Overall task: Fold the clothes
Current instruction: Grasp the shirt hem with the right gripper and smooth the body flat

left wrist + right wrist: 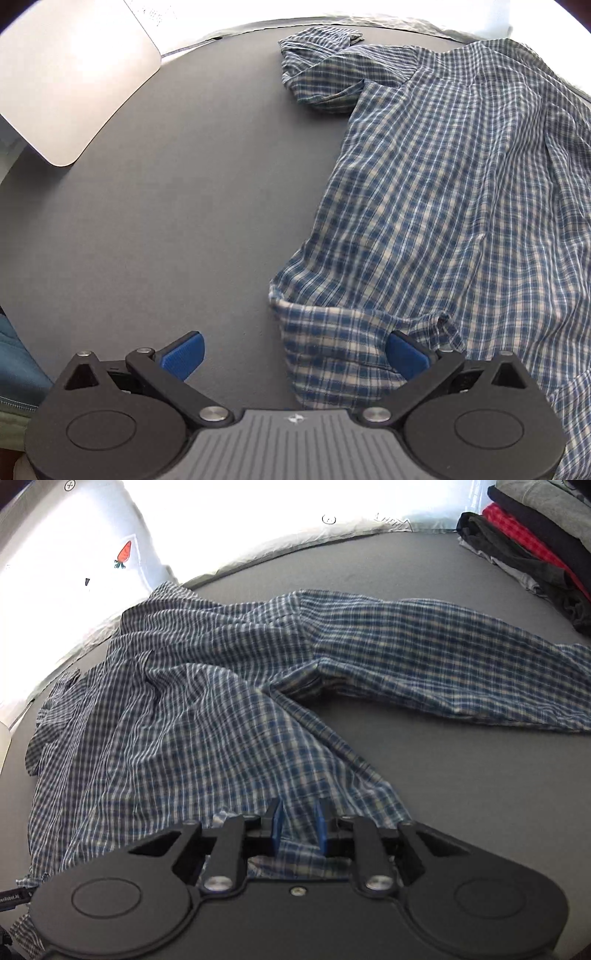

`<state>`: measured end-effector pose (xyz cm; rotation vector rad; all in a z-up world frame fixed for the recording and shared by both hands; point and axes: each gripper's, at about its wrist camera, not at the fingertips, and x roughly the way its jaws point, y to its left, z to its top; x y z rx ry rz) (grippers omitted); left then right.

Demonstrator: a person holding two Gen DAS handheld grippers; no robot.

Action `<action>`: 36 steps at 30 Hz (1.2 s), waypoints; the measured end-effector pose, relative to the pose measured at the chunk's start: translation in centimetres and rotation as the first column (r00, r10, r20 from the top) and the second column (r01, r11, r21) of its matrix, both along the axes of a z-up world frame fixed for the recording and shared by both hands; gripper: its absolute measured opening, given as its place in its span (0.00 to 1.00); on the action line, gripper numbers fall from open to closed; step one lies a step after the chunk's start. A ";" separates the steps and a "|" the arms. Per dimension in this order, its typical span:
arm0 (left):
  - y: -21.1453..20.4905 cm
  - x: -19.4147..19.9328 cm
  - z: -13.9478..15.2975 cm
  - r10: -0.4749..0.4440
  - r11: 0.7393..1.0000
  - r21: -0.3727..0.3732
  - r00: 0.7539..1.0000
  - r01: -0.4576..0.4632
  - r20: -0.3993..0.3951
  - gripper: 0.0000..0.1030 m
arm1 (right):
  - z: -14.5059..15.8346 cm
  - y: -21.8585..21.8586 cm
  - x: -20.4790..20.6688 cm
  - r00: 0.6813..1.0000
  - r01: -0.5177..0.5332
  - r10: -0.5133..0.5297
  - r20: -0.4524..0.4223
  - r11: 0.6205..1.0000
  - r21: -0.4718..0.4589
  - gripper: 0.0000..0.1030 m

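The left gripper is spread wide at lower centre, straddling the plaid shirt hem corner. The right gripper, lower centre, has its jaws narrowed around a hem fold, though a firm clamp cannot be confirmed.

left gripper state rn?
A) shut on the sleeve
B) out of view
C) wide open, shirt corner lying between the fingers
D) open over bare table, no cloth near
C. The left gripper has its blue-padded fingers spread far apart, and a corner of the blue-and-white plaid cotton shirt lies between them, unpinched, on the grey table.
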<state>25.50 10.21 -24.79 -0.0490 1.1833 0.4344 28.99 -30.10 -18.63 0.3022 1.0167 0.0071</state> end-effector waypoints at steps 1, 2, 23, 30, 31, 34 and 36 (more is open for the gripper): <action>0.2 -0.5 -0.1 -0.006 1.000 -0.013 1.000 0.006 -0.003 1.00 | -0.4 0.5 -0.6 1.000 -0.008 0.008 -0.028 1.000 0.001 0.17; 0.5 -1.1 -0.2 -0.012 1.000 -0.025 1.000 0.011 -0.005 1.00 | -0.6 0.6 -1.4 0.999 -0.010 0.009 -0.048 1.000 -0.007 0.15; -1.9 -1.1 3.3 -0.095 0.968 -0.226 0.992 0.111 0.080 1.00 | 1.5 -0.2 -6.8 0.993 0.111 -0.114 -0.030 0.990 -0.092 0.32; -5.6 0.8 0.4 -0.196 0.979 -0.060 0.980 0.195 -0.017 1.00 | 1.6 6.7 -5.5 0.979 -0.189 0.202 0.029 0.951 -0.243 0.50; -5.7 0.7 0.3 -0.197 0.980 -0.042 0.980 0.196 -0.022 1.00 | 1.2 7.9 -5.3 0.969 -0.231 0.247 0.021 0.930 -0.286 0.52; -5.5 0.3 -0.3 -0.170 0.985 -0.012 0.985 0.170 -0.039 0.97 | -0.1 10.5 -5.0 0.939 -0.323 0.342 -0.025 0.858 -0.398 0.52; -4.9 -0.4 -0.3 -0.148 0.989 -0.028 0.989 0.148 -0.024 0.91 | -1.0 11.4 -5.0 0.926 -0.355 0.372 -0.061 0.805 -0.476 0.42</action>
